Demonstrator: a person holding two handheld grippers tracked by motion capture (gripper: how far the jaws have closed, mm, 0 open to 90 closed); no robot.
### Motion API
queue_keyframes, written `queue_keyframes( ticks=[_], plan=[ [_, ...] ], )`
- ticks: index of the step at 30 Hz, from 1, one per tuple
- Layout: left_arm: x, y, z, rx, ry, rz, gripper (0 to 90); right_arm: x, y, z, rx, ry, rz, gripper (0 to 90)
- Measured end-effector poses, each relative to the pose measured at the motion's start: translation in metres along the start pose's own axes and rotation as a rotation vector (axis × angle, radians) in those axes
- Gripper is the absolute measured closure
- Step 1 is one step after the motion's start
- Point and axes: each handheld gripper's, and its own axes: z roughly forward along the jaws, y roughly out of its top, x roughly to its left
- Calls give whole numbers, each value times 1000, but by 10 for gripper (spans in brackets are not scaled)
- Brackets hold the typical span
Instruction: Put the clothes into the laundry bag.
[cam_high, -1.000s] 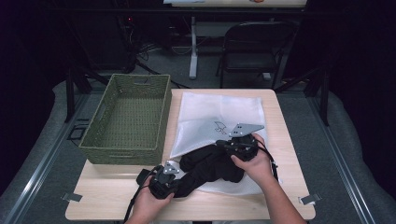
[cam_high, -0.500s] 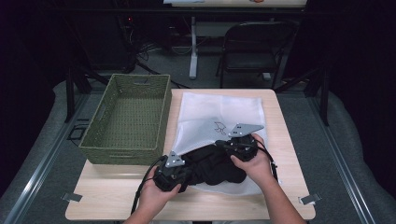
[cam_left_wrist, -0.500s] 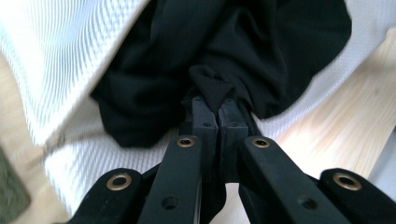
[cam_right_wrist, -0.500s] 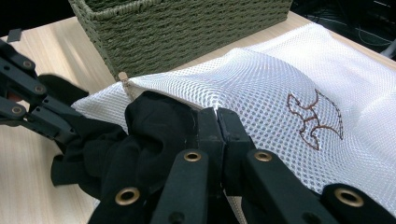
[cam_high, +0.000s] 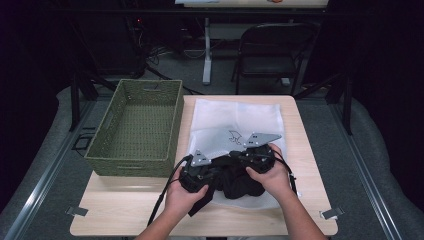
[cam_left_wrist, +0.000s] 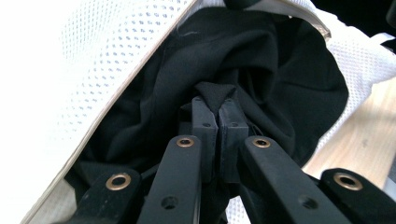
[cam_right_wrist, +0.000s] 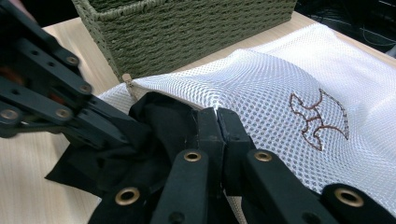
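Near the table's (cam_high: 150, 215) front edge, the right gripper (cam_right_wrist: 217, 116) pinches the mesh bag's (cam_right_wrist: 261, 79) opening up. That leaves room for the left gripper (cam_left_wrist: 217, 109), clamped on the black garment (cam_left_wrist: 280, 84), to stuff it inside.

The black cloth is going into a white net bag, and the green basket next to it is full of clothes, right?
Not quite. The high view shows the green basket empty. The rest holds: the black cloth is going into the white net bag.

The high view looks forward and down over the whole tabletop (cam_high: 300, 125) from the near edge. Each gripper view sits close, looking along its jaws. All three share the black cloth (cam_left_wrist: 280, 93) in the white mesh bag's (cam_right_wrist: 280, 79) mouth.
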Motion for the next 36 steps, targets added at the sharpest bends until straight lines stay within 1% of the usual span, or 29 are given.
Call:
queue_keyframes(
  ticks=[2,4,5,6,8,10,12,13,15,16,20,21,23,24,26,27,28,30,31,32,33,35,36],
  plan=[
    [0,2,5,-3,11,-1,876,1,0,0,-1,2,-1,891],
    [1,4,10,-7,10,-15,876,1,0,0,-1,4,-3,892],
    [1,5,13,-6,11,-13,876,2,0,1,0,7,-4,891],
    [1,6,15,-8,12,-22,875,2,1,1,1,9,-5,892],
    [2,8,20,-11,17,-24,875,3,1,1,-2,15,-7,892],
    [4,10,24,-16,27,-26,874,4,2,1,-4,18,-8,891],
    [5,11,28,-19,31,-41,874,4,2,0,-5,21,-9,892],
    [6,11,30,-22,31,-41,874,5,2,0,-6,21,-10,891],
    [7,13,33,-20,41,-37,873,5,3,0,-8,22,-9,891],
    [7,14,35,-23,46,-46,873,5,3,0,-9,23,-9,891],
    [11,18,38,-32,66,-47,873,6,3,-1,-9,24,-12,892],
    [11,18,39,-39,67,-60,873,6,3,-1,-10,23,-11,892],
    [12,18,41,-44,74,-66,873,5,3,-1,-10,23,-10,892],
    [13,18,43,-43,77,-70,873,5,3,-1,-10,23,-10,891],
    [14,17,47,-35,92,-58,872,5,3,-1,-10,20,-12,891],
    [14,16,51,-30,100,-62,871,5,3,-1,-9,20,-13,891],
    [16,15,53,-20,104,-58,867,5,3,0,-7,19,-14,891],
    [18,12,57,-9,108,-67,854,5,2,1,-2,17,-14,891],
    [18,11,58,-14,111,-68,846,5,2,1,3,15,-14,891],
    [19,10,58,-15,108,-65,837,5,1,2,6,11,-17,891],
    [19,10,57,-18,107,-75,819,5,1,3,8,8,-17,892],
    [19,10,54,-19,110,-66,778,3,0,3,9,5,-15,891],
    [19,10,51,-15,101,-65,750,3,-1,3,10,6,-11,891]
  ],
)
